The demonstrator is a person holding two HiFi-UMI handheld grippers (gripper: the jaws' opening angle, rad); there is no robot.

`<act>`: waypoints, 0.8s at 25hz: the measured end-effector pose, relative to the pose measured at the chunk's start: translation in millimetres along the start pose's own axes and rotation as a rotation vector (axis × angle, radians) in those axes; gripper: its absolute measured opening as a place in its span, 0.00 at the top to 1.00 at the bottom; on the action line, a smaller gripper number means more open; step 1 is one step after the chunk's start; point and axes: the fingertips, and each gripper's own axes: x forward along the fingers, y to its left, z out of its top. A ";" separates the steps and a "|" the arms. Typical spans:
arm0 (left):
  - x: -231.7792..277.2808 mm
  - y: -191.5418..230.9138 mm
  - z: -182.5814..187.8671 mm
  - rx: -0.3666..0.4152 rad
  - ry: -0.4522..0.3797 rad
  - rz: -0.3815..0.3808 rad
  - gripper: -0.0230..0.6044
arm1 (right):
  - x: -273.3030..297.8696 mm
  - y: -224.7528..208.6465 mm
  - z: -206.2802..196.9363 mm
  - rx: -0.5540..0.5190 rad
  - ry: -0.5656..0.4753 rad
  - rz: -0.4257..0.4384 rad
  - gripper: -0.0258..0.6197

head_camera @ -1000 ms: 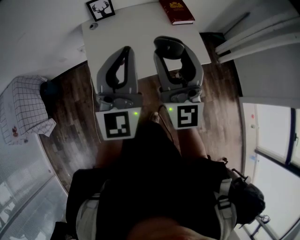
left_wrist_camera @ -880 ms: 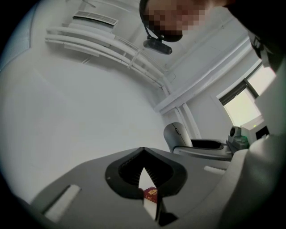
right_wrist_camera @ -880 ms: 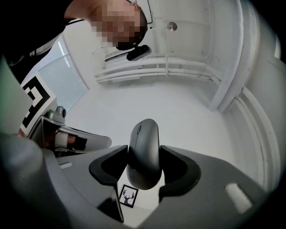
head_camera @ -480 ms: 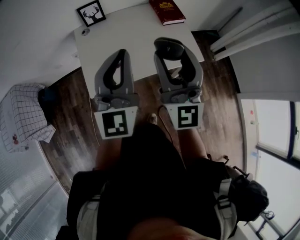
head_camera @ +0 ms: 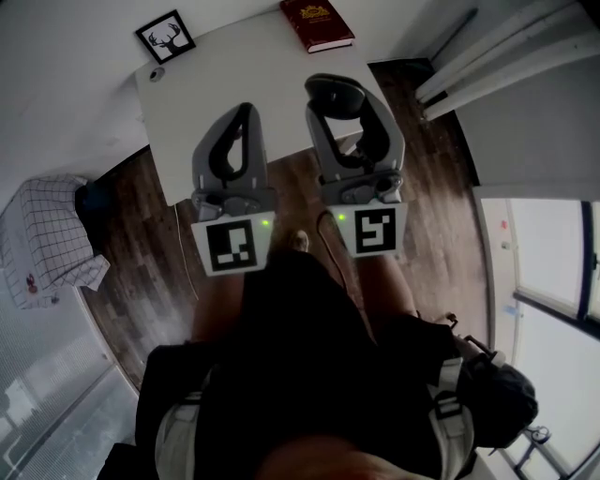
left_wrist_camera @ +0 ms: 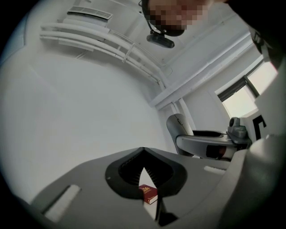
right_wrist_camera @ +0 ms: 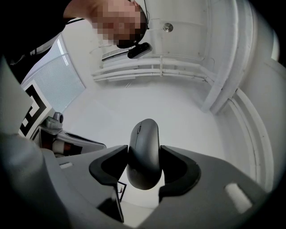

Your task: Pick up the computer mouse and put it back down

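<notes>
Cloth (head_camera: 49, 234) with a thin grid print lies crumpled at nine o'clock on the dark plank floor (head_camera: 141, 253). At eleven o'clock a black-framed picture (head_camera: 166, 37) of an antlered head sits on the far left corner of the plain white table (head_camera: 197, 103), with a small round object (head_camera: 156, 73) just beside it.

The left gripper (head_camera: 246, 111), a moulded grey shell, has its two curved jaws closed tip to tip with nothing between them. Its own view (left_wrist_camera: 143, 152) shows ribbed black pads meeting at a point. Behind it sits its white cube (head_camera: 232, 246) with a black square marker.

At twelve o'clock a dark red hardback book (head_camera: 317, 23) with gilt print lies at the table's far edge.

The right gripper (head_camera: 342, 101) is clamped on the computer mouse (head_camera: 336, 92), which shows from above at one o'clock, over the table's near right corner. In that gripper's view (right_wrist_camera: 144, 156) the mouse (right_wrist_camera: 144, 152) is a smooth, matte grey oval. It stands on end with its wheel end up, the black pads pressing its two long sides, clear of the table.
</notes>
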 end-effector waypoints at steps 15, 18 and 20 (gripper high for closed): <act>75.1 6.9 -75.0 -0.058 0.086 -0.026 0.97 | 41.1 -35.5 -71.9 0.029 0.095 0.019 0.58; 96.3 11.0 -87.4 -0.055 0.091 -0.048 0.97 | 56.9 -42.9 -91.5 0.039 0.123 0.019 0.58; 114.2 22.1 -97.1 -0.063 0.103 -0.050 0.96 | 75.1 -48.7 -105.2 0.054 0.137 0.014 0.58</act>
